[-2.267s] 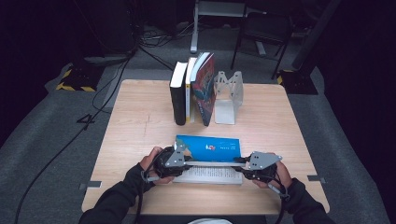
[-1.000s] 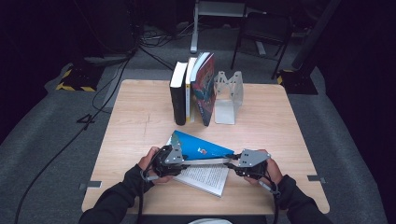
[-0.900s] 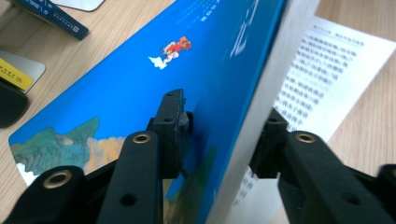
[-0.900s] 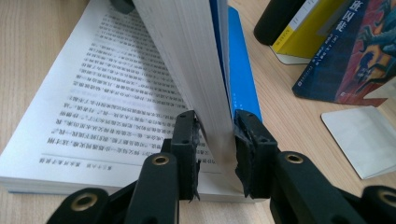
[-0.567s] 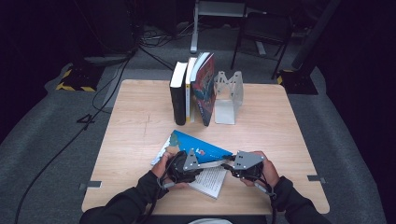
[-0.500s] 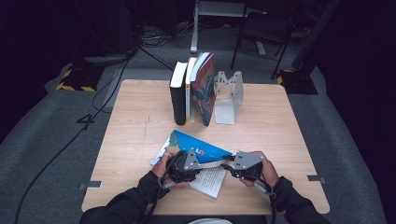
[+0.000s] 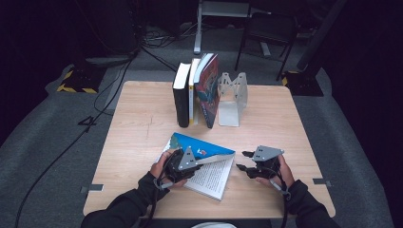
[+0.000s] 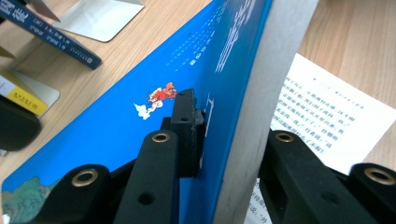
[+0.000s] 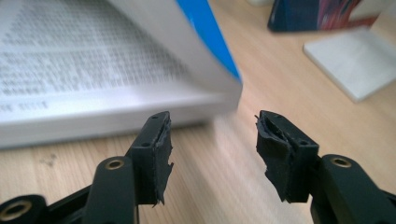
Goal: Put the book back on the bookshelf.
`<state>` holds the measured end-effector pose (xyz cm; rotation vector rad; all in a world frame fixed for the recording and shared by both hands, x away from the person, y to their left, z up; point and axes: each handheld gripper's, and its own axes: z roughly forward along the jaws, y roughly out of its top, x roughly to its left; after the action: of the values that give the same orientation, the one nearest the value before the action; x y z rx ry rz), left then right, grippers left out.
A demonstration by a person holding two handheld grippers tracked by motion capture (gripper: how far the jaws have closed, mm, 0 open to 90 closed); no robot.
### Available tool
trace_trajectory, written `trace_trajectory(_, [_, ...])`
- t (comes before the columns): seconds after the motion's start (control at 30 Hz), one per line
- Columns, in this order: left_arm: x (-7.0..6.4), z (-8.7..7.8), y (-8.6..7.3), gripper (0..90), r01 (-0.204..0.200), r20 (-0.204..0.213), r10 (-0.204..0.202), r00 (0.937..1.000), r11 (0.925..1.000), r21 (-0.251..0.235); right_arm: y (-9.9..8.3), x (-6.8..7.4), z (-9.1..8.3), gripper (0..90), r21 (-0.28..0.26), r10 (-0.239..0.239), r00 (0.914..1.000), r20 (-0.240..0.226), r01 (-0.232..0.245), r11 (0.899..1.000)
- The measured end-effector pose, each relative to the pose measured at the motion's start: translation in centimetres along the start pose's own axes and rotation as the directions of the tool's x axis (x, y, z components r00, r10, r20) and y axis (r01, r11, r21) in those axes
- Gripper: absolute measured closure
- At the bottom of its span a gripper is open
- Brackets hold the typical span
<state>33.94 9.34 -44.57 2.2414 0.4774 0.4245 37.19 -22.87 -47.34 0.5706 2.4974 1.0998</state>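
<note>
Left gripper [image 7: 183, 164] jaws clamped on blue book [image 7: 204, 148] cover and pages, right gripper [image 7: 244, 161] jaws wide apart, empty, beside it

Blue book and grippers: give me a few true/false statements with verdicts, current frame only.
1. The left gripper is clamped on the blue book. True: in the left gripper view its jaws close on the cover and a block of pages.
2. The right gripper is shut on the book's corner. False: its jaws stand apart with bare table between them, clear of the book.
3. The blue book lies closed and flat. False: the cover is lifted and printed pages show beneath.
4. Three books stand upright beside a metal bookend. True.
5. The bookend stands left of the standing books in the high view. False: it stands at their right.
</note>
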Motion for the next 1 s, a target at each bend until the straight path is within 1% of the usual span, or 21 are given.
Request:
trace_trajectory(0.03, [0.1,-0.1,-0.1,73.8,0.007,0.005,-0.007,1.0000,1.0000,-0.003,-0.3,-0.1,0.3,44.8,0.016,0.010,0.9999,-0.009,-0.010,1.000])
trace_trajectory(0.1, [0.2,-0.2,-0.2,73.8,0.017,0.010,-0.017,0.9998,0.9997,-0.019,-0.5,-0.1,0.8,44.5,0.049,0.003,0.9998,-0.019,-0.002,0.999])
trace_trajectory(0.17, [0.4,-0.4,-0.2,73.9,0.037,0.024,-0.036,0.9990,0.9989,-0.029,-0.6,0.1,1.2,45.5,0.051,0.009,0.9994,-0.035,-0.007,0.999])
trace_trajectory(0.23, [0.5,-0.6,-0.3,74.6,0.046,0.026,-0.045,0.9987,0.9979,-0.046,-0.6,0.4,1.5,45.0,0.059,-0.003,0.9992,-0.040,0.006,0.998])
trace_trajectory(0.27, [0.7,-0.9,-0.3,74.6,0.063,0.034,-0.061,0.9975,0.9963,-0.058,-0.7,0.5,1.7,44.8,0.060,-0.002,0.9986,-0.053,0.005,0.998])
trace_trajectory(0.33, [0.9,-1.2,-0.3,75.3,0.073,0.034,-0.071,0.9969,0.9943,-0.077,-0.7,0.8,2.2,44.6,0.069,-0.007,0.9981,-0.061,0.011,0.998])
trace_trajectory(0.4, [1.3,-1.6,-0.3,75.6,0.100,0.047,-0.096,0.9943,0.9908,-0.092,-0.6,1.0,2.5,44.6,0.065,-0.007,0.9967,-0.081,0.013,0.998])
trace_trajectory(0.43, [1.4,-1.7,-0.3,75.6,0.110,0.046,-0.106,0.9933,0.9889,-0.100,-0.5,1.1,2.6,44.6,0.059,-0.009,0.9966,-0.082,0.014,0.998])
trace_trajectory(0.47, [1.5,-1.9,-0.3,75.7,0.110,0.042,-0.106,0.9935,0.9885,-0.104,-0.4,1.2,2.7,44.5,0.056,-0.013,0.9966,-0.081,0.017,0.998])
trace_trajectory(0.53, [1.6,-2.0,-0.3,75.7,0.115,0.047,-0.110,0.9928,0.9869,-0.114,-0.3,1.4,3.0,43.8,0.038,0.007,0.9944,-0.105,-0.003,0.999])
trace_trajectory(0.57, [1.6,-2.0,-0.4,75.6,0.118,0.054,-0.112,0.9922,0.9868,-0.111,-0.2,1.5,3.1,44.0,0.030,0.007,0.9931,-0.117,-0.004,1.000])
trace_trajectory(0.63, [1.5,-1.9,-0.4,75.6,0.112,0.053,-0.106,0.9929,0.9882,-0.105,0.0,1.8,3.4,44.3,0.008,0.010,0.9900,-0.141,-0.009,1.000])
trace_trajectory(0.67, [1.5,-1.8,-0.4,75.5,0.112,0.057,-0.106,0.9927,0.9888,-0.099,0.2,1.9,3.5,44.3,0.003,0.000,0.9904,-0.138,0.000,1.000])
trace_trajectory(0.7, [1.5,-1.8,-0.4,75.4,0.112,0.057,-0.106,0.9927,0.9888,-0.099,0.3,2.1,3.5,45.1,-0.004,-0.022,0.9908,-0.133,0.021,1.000])
trace_trajectory(0.73, [1.4,-1.8,-0.4,75.4,0.109,0.057,-0.103,0.9930,0.9895,-0.095,0.4,2.3,3.4,47.2,-0.018,-0.027,0.9902,-0.137,0.025,1.000])
trace_trajectory(0.8, [1.4,-1.9,-0.5,75.3,0.107,0.065,-0.101,0.9928,0.9903,-0.089,0.5,2.4,3.1,48.4,-0.063,-0.024,0.9879,-0.153,0.014,0.998])
trace_trajectory(0.83, [1.3,-2.0,-0.5,75.1,0.104,0.064,-0.099,0.9930,0.9907,-0.088,0.8,2.6,2.9,48.5,-0.081,-0.026,0.9886,-0.149,0.014,0.997])
trace_trajectory(0.87, [1.3,-2.3,-0.6,75.0,0.114,0.061,-0.109,0.9922,0.9897,-0.087,1.0,2.6,2.7,48.5,-0.091,-0.019,0.9886,-0.150,0.005,0.996])
trace_trajectory(0.9, [1.4,-2.4,-0.6,74.8,0.119,0.067,-0.113,0.9913,0.9896,-0.081,1.2,2.5,2.4,48.5,-0.114,-0.002,0.9885,-0.151,-0.015,0.993])
trace_trajectory(0.93, [1.3,-2.6,-0.6,74.5,0.123,0.068,-0.118,0.9907,0.9894,-0.077,1.4,2.5,2.3,48.5,-0.132,0.004,0.9892,-0.147,-0.023,0.991])
trace_trajectory(1.0, [1.4,-2.8,-0.7,74.1,0.131,0.071,-0.125,0.9895,0.9881,-0.081,1.7,2.5,2.1,48.5,-0.144,0.007,0.9893,-0.146,-0.028,0.989])
